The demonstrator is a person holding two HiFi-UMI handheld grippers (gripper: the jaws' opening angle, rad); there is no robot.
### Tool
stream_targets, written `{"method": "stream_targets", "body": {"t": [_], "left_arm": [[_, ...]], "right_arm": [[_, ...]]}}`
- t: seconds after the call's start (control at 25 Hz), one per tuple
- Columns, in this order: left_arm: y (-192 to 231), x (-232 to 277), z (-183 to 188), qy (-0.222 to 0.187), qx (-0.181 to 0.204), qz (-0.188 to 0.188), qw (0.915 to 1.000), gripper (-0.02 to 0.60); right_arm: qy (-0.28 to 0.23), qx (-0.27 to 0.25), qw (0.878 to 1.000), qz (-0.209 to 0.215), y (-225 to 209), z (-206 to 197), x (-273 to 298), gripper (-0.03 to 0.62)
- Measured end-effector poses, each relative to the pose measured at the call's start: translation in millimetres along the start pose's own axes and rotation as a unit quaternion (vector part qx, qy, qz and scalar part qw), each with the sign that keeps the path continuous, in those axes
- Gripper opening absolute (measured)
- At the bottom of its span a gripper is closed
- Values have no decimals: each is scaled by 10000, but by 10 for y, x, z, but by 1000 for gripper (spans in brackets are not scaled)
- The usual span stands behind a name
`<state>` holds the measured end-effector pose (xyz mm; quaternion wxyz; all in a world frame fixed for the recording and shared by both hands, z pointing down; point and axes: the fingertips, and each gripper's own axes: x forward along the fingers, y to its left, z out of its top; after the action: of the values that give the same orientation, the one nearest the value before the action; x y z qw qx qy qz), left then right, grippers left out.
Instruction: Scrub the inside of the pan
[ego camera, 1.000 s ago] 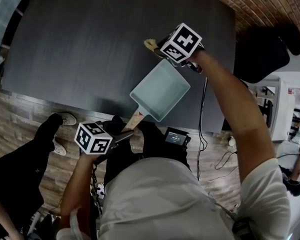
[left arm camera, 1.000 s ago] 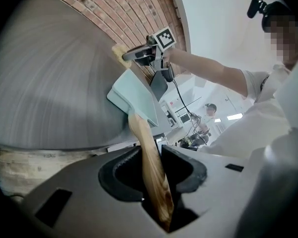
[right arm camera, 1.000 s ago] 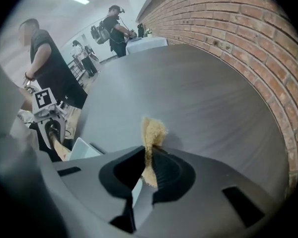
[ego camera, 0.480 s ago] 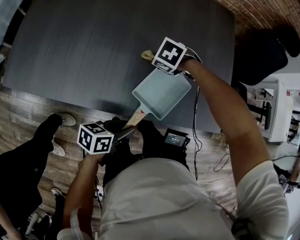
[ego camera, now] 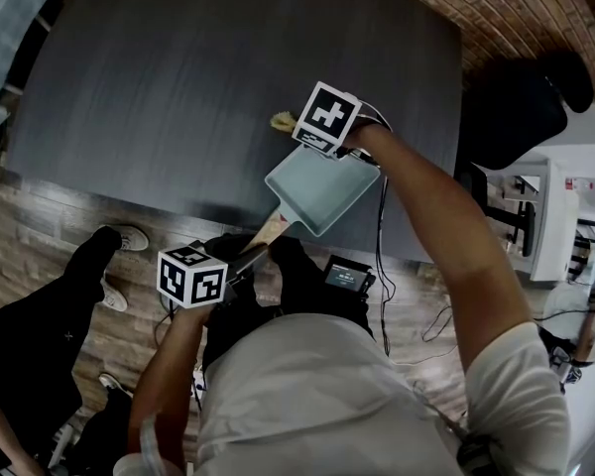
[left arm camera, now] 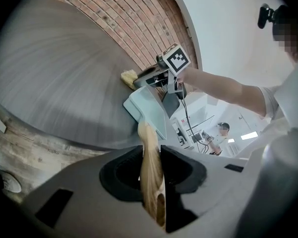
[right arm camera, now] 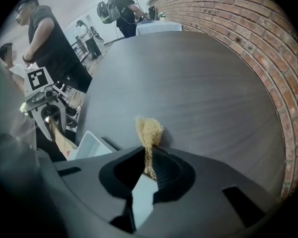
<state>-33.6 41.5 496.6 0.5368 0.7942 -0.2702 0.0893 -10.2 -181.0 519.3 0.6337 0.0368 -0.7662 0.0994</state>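
Observation:
A pale blue rectangular pan (ego camera: 322, 191) is held over the near edge of the dark table (ego camera: 178, 77). Its wooden handle (ego camera: 268, 231) points back toward me. My left gripper (ego camera: 246, 261) is shut on that handle (left arm camera: 150, 172), with the pan (left arm camera: 146, 110) tilted beyond the jaws. My right gripper (ego camera: 299, 132) is at the pan's far rim, shut on a tan scrubber (ego camera: 283, 120). In the right gripper view the scrubber (right arm camera: 149, 133) sticks up from between the jaws, and a corner of the pan (right arm camera: 92, 145) shows at lower left.
A brick wall (right arm camera: 248, 48) borders the table's far side. A black chair (ego camera: 521, 97) stands at the right. People (right arm camera: 47, 38) stand beyond the table's end. A cable (ego camera: 382, 266) hangs from my right arm, past a small screened device (ego camera: 347, 274).
My right gripper has moved left and nearer with the scrubber, now at the pan's far rim. The pan has shifted slightly left. My left gripper has kept its hold on the handle.

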Motion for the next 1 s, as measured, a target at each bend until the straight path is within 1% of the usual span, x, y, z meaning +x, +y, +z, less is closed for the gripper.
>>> {"method": "stream_targets", "body": {"t": [0.64, 1.0], "left_arm": [[-19, 77, 18, -188, -74, 96, 9997, 120], [-31, 124, 29, -238, -127, 112, 9996, 120]], "right_arm": [[-61, -60, 9995, 290, 360, 156, 54, 43], [-181, -222, 9986, 436, 638, 272, 91, 43]]}}
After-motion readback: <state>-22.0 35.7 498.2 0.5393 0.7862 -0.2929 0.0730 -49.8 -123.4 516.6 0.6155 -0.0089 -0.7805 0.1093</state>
